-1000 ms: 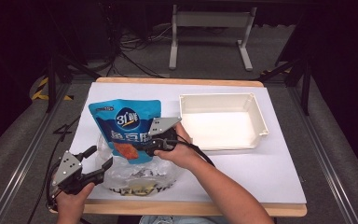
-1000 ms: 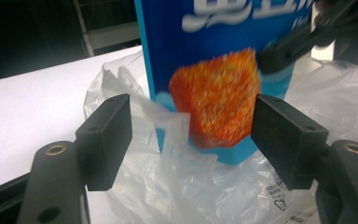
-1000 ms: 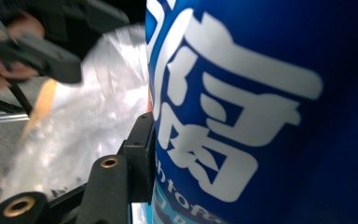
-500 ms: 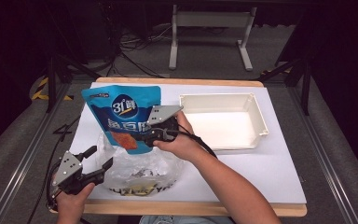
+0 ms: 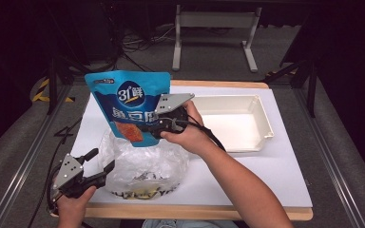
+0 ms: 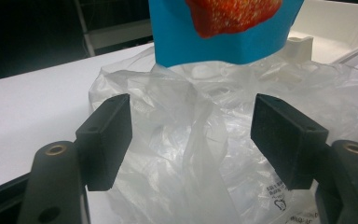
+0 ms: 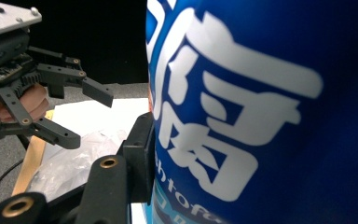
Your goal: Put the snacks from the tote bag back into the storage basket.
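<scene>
White tabletop with a wooden front edge sits in a dark room, metal stand legs visible on the floor behind it. From the high view, the right gripper pinches a blue snack pouch at its right edge and holds it upright, clear of the table, above a crumpled clear plastic bag. A white tray lies just beside that hand. The left gripper rests near the table's front left corner, jaws spread, tips at the bag's left side. In the left gripper view, the spread jaws frame the plastic bag without pressing it, the pouch's lower edge hanging above. In the right gripper view, the pouch stands pressed against the one jaw that shows, and the left gripper stands open farther off.
</scene>
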